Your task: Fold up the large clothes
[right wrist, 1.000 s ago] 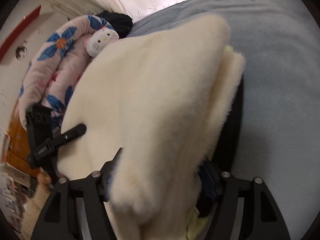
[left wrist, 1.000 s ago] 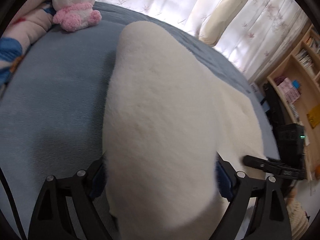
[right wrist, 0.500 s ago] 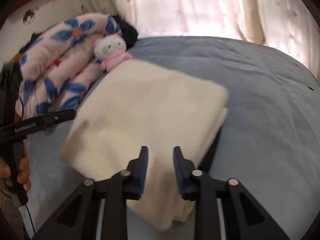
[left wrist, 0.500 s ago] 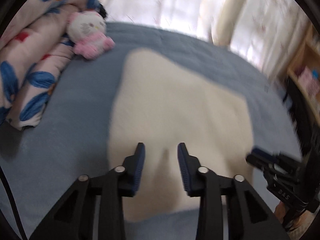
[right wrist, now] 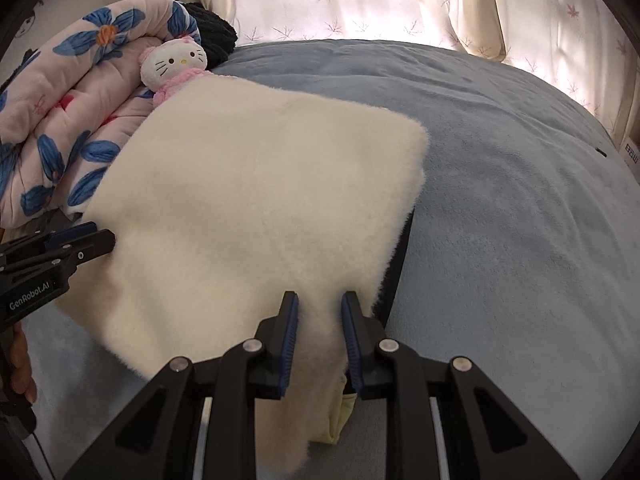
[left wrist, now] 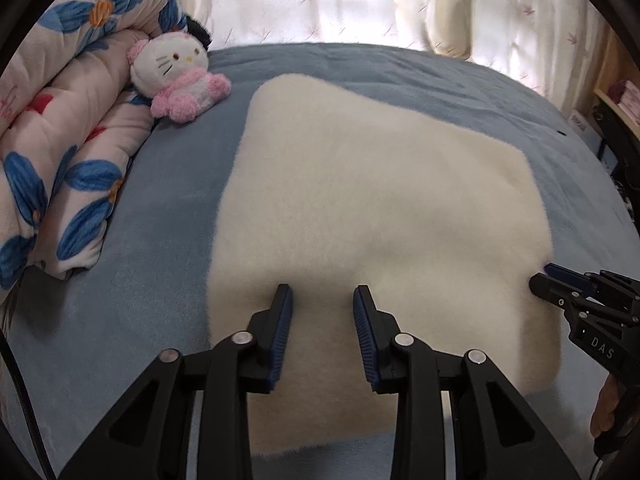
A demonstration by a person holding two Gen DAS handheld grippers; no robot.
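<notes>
Fleece garment (left wrist: 372, 208): cream, folded flat on blue bed (left wrist: 152, 220), ahead of both claws.
Left claw (left wrist: 322, 300): jaws parted, empty, above near edge.
Right claw (right wrist: 318, 304): jaws parted, empty, above near corner.

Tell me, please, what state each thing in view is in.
Fleece garment, folded, lying flat on the bed.
Left tongs, slightly open over the fleece, gripping nothing.
Right tongs, narrow gap over the fleece corner; grip unclear.
Floral quilt, rolled up.
Plush cat, propped against the quilt.
Curtains, drawn.
</notes>
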